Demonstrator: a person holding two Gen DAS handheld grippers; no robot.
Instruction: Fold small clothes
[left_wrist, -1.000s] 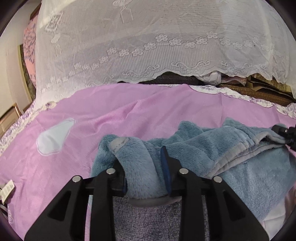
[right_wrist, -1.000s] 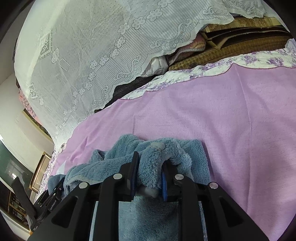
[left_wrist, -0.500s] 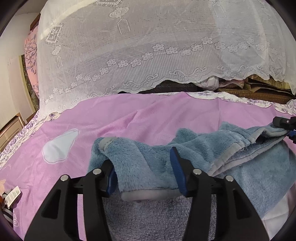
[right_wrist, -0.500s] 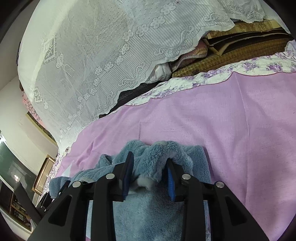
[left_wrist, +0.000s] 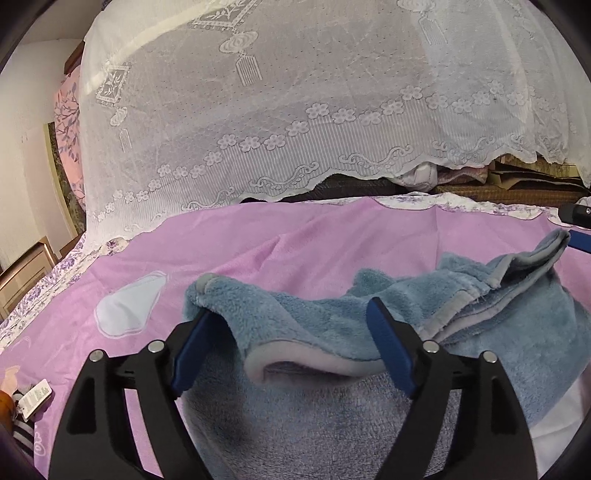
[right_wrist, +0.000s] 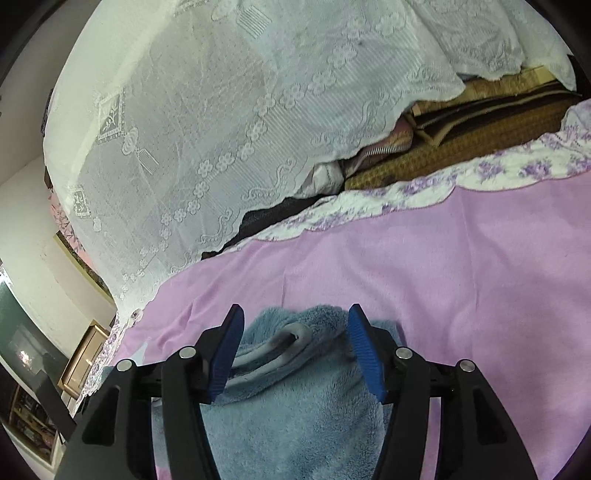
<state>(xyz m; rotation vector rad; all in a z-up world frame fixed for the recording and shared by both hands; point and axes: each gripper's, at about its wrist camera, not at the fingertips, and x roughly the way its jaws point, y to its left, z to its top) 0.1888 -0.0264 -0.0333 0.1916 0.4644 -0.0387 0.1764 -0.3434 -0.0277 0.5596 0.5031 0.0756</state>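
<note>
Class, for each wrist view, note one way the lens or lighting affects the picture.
Left wrist view: fisheye bends the lace curtain into a dome, corners black. Right wrist view: the pink bedsheet edge runs tilted and curved; soft even light, faint shadow under the blue fleece garment.

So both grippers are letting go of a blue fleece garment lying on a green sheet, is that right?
Not quite: the sheet is pink, as both wrist views show. The rest holds: the left gripper and right gripper are opening, pads clear of the blue fleece garment.

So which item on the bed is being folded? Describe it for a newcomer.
On the pink bedsheet below the white lace curtain lies a fluffy blue fleece garment with grey trim. It is the only plush blue thing there, unlike the flat pale patch printed beside it.
</note>
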